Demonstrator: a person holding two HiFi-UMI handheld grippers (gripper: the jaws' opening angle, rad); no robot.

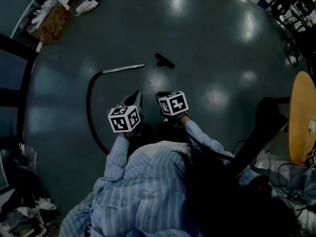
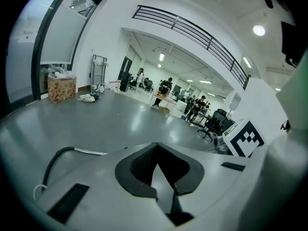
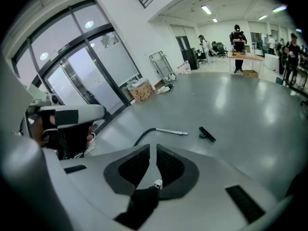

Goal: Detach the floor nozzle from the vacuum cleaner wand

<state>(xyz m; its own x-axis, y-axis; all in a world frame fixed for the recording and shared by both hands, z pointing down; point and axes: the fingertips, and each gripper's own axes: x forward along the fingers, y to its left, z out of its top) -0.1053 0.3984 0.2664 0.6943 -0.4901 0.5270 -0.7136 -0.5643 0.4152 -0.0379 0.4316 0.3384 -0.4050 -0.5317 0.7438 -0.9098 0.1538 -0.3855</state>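
Observation:
The black floor nozzle [image 1: 164, 60] lies by itself on the dark floor, a short gap to the right of the silver wand's [image 1: 123, 68] free end. A black hose [image 1: 90, 107] curves from the wand back toward me. Both grippers hang in front of my body, well short of these parts. My left gripper [image 1: 134, 98] is shut and empty. My right gripper [image 1: 160, 97] holds nothing, and only a narrow slit shows between its jaws. The right gripper view shows the wand [image 3: 171, 131] and nozzle [image 3: 207, 134] apart beyond the right gripper [image 3: 152, 146]. The left gripper view shows the wand [image 2: 89, 151] past the left gripper [image 2: 156, 144].
A patterned cardboard box [image 1: 49, 21] stands by the glass wall at the far left. A round wooden table [image 1: 302, 117] is at the right, with black chairs [image 1: 291, 9] beyond it. Cables and clutter lie near my feet at the right [image 1: 276, 177]. People stand at distant desks [image 2: 166, 85].

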